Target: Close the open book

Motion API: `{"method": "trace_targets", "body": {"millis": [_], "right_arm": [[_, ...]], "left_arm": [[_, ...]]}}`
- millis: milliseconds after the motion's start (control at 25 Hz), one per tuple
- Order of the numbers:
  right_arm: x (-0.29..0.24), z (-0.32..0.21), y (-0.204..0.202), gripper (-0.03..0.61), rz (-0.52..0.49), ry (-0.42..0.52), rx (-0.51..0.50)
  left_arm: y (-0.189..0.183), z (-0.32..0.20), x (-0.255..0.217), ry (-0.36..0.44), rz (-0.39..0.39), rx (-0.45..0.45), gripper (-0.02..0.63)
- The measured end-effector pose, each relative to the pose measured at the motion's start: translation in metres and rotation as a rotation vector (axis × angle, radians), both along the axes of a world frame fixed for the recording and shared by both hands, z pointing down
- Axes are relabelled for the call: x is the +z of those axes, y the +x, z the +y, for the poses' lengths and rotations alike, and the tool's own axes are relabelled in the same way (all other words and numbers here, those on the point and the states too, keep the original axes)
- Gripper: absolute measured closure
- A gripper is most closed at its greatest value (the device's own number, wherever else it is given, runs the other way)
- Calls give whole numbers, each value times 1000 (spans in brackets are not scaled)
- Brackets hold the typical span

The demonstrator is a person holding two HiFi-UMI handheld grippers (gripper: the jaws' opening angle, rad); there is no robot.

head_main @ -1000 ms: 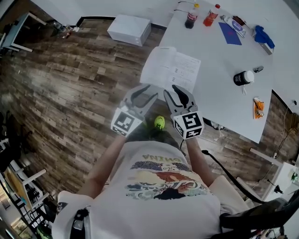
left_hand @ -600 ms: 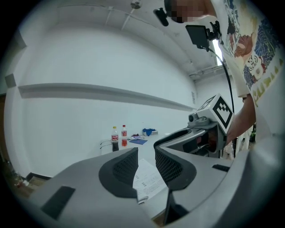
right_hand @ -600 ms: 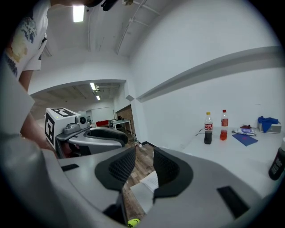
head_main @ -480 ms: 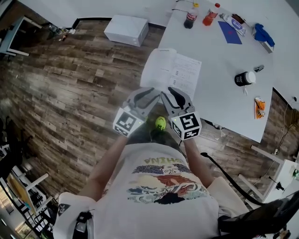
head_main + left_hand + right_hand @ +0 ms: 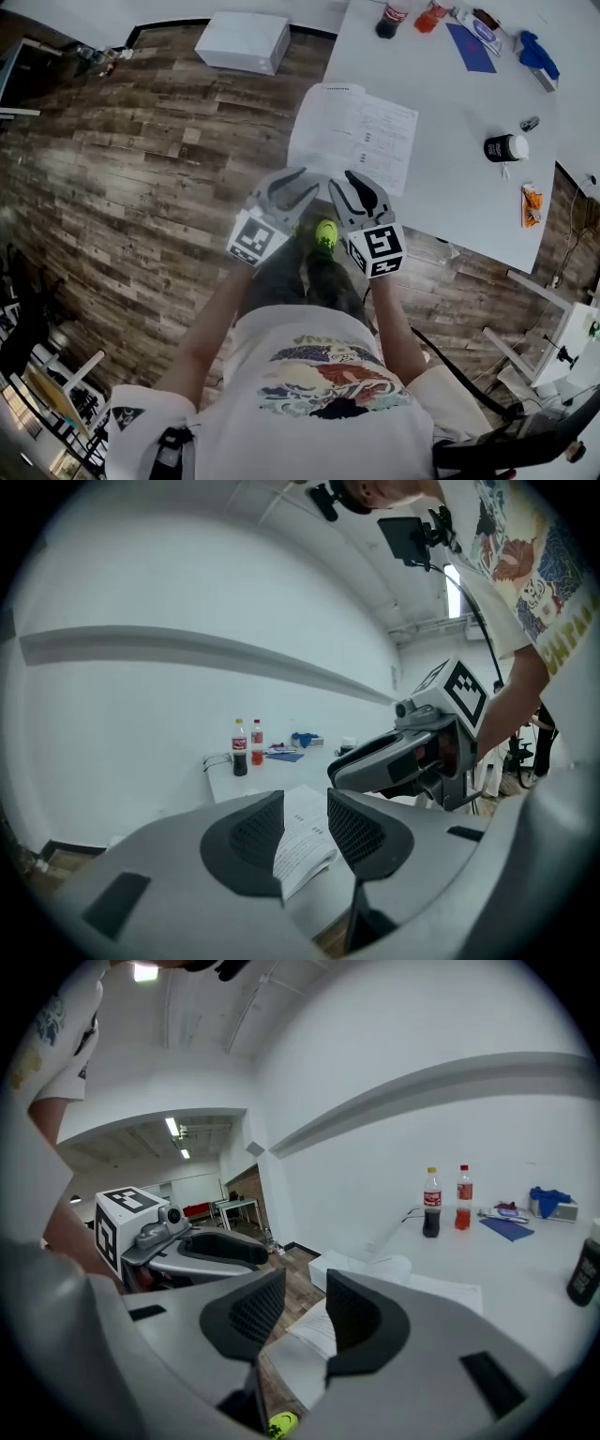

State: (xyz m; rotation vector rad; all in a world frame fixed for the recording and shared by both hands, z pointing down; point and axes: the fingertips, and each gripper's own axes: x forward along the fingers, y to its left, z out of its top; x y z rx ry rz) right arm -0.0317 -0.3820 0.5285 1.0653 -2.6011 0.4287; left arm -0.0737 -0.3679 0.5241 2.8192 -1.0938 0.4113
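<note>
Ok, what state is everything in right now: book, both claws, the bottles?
book: open, lying flat on the table, neither claw touching it.
left claw: open, empty, short of the book.
right claw: open, empty, short of the book.
cola bottle: upright, cap on.
red bottle: upright, cap on.

One open book (image 5: 354,134). One white table (image 5: 469,197). Two bottles: a cola bottle (image 5: 431,1204) and a red bottle (image 5: 464,1198). One black cup (image 5: 506,147), one orange packet (image 5: 532,204), one flat blue sheet (image 5: 467,47) and one blue cloth (image 5: 536,53) (bunched, so it may be more than one piece). One white box (image 5: 244,42). Two grippers: the left gripper (image 5: 298,180) and the right gripper (image 5: 361,183).
</note>
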Motion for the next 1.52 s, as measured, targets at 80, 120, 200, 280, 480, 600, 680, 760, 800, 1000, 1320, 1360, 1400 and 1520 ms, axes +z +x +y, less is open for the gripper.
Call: {"method": "trace_targets", "body": {"millis": [80,120,200,280,480,600,680,760,800,1000,1320,1360,1400,1520], "right_arm": [[12,-5,-2,456,10,-9,16],[18,-8,-3,456,15,-13,23],[28,-13,-4,456,22,-19,34],[37,-17,-5,456,27,-20,41],[63,-28,-9,456,56,-19,35],[79,-28,-8,456,74,-30,33],[87,-28,-6,456,85,-34,35],[91,-27,-5,456,94,-38,36],[93,-27,-4,456,98,-40,34],[98,-28,-4,456,115,-45,11],[109,-35,-11,456,114,-60,-7],[110,-35,-11,456,114,-62,-8],[111,-35,-12,456,114,-63,-10],[114,-33,-16,456,115,-69,-21]], "left_arm": [[-10,-7,16,-10,-5,1,486],[-14,-11,25,-16,-6,-2,486],[-23,-17,42,-28,-4,-9,486],[-28,-20,59,-39,-2,-9,486],[-39,-28,107,-34,-66,2,483],[-44,-28,135,-47,-78,-9,479],[-46,-29,153,-67,-73,-20,476],[-50,-30,168,-81,-74,-39,472],[-53,-30,174,-84,-76,-51,471],[-64,-30,192,-66,-77,-84,468],[-84,-25,205,-32,-105,-129,466],[-86,-24,210,-39,-116,-134,466],[-87,-23,215,-44,-133,-134,466],[-82,-24,229,-43,-189,-111,466]]}}
